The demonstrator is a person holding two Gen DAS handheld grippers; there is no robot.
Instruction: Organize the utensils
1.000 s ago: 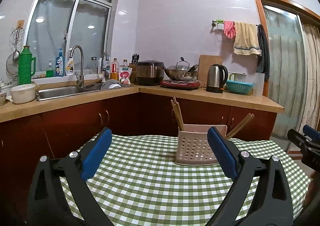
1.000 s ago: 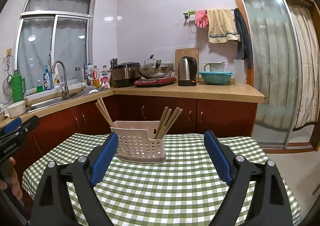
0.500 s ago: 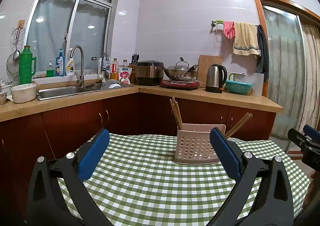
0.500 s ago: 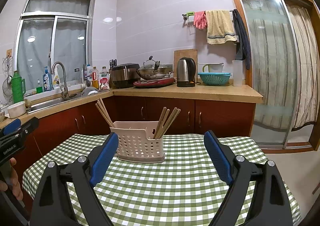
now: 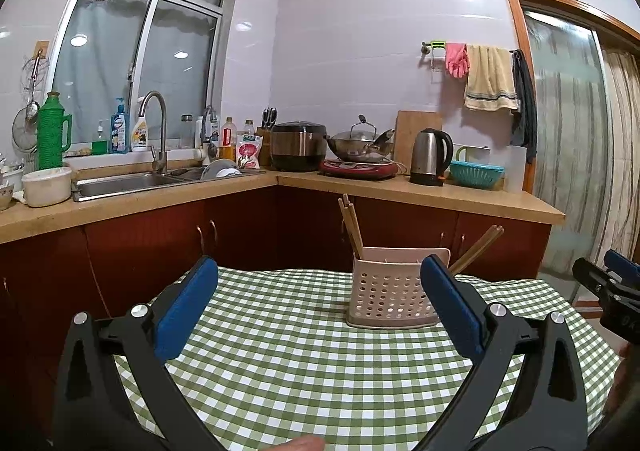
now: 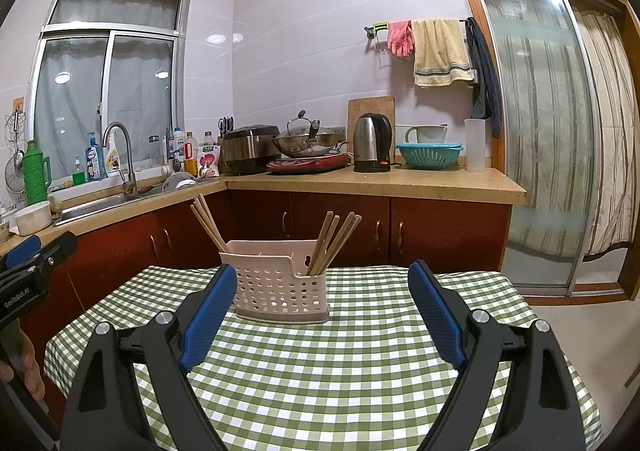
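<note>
Beige perforated utensil caddy (image 6: 280, 287) sits on the green-check tablecloth (image 6: 320, 371), chopsticks (image 6: 334, 241) upright in 2 bunches, 1 at each end. Change since a second ago: left gripper (image 5: 318, 307) spread its blue pads a bit wider, now fully apart, empty, touching nothing. Reads as a release or reset; all visible utensils look stowed, task likely near done. Right gripper (image 6: 320, 315) unchanged, jaws wide apart, empty, short of the caddy.
</note>
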